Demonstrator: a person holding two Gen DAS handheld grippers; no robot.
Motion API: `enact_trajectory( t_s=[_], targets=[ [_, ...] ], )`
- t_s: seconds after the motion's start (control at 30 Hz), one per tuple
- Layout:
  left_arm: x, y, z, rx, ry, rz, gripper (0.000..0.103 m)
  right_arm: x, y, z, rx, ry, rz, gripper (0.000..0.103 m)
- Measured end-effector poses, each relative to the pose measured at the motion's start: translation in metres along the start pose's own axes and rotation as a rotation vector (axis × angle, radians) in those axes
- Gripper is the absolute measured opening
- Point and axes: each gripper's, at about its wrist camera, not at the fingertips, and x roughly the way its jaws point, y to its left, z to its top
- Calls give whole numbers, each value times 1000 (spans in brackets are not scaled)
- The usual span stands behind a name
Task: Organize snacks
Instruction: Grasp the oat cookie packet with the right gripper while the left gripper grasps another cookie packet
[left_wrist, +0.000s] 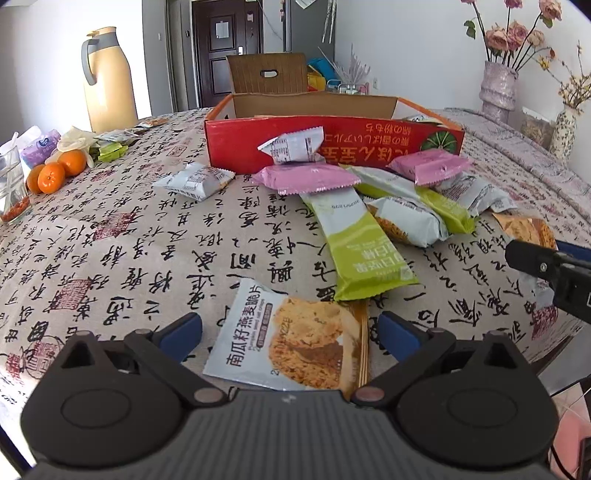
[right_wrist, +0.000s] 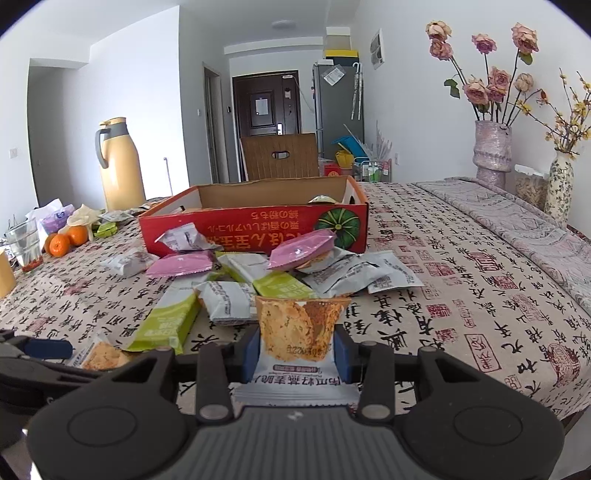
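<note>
The right hand-held gripper (right_wrist: 297, 350) is pinching an oat crisp packet (right_wrist: 299, 332) by its lower half, the blue pads pressed on both sides so that the packet stands upright and clear of the tabletop (right_wrist: 461, 295), a hold that suits carrying it toward the red cardboard box (right_wrist: 255, 229) straight ahead. The left hand-held gripper (left_wrist: 291, 332) is spread wide and holds nothing; its two blue fingers stand either side of a second oat crisp packet (left_wrist: 291, 343) that lies flat on the calligraphy-printed cloth, which reads as lining up for the next pick. Beyond the grippers the loose snacks lie in a heap against the front wall of the box, probably tipped out there for sorting. In that heap I count two pink packets (left_wrist: 306, 179), two long green-and-white bars (left_wrist: 354, 251), and several grey-white packets (left_wrist: 192, 181), at least four, some half hidden under others. The box is open at the top and looks mostly empty, with only one or two items showing at its far right end, so the sorting seems to be at an early stage. At the far left edge stand a yellow thermos jug (right_wrist: 118, 162), three oranges (left_wrist: 51, 173) and a glass (right_wrist: 26, 243); two vases of flowers (right_wrist: 493, 151) stand at the right.
</note>
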Motion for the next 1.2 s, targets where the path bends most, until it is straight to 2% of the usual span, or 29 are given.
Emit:
enact_trajectory(
  t_s=[0.23, 0.3, 0.47, 0.77, 1.2],
  targets=[
    [0, 2, -3, -9, -25, -8, 102, -2, -2, 0, 8, -7, -2, 40],
    [-2, 3, -4, -9, -32, -8, 99, -2, -3, 0, 10, -8, -2, 40],
    [-7, 7, -5, -11, -48, -8, 81, -2, -2, 0, 10, -10, -1, 40],
    [-10, 8, -8, -8, -66, -7, 71, -1, -2, 0, 16, -11, -1, 40],
    [-13, 11, -8, -11, -70, -7, 63, -2, -3, 0, 16, -11, 0, 40]
  ],
)
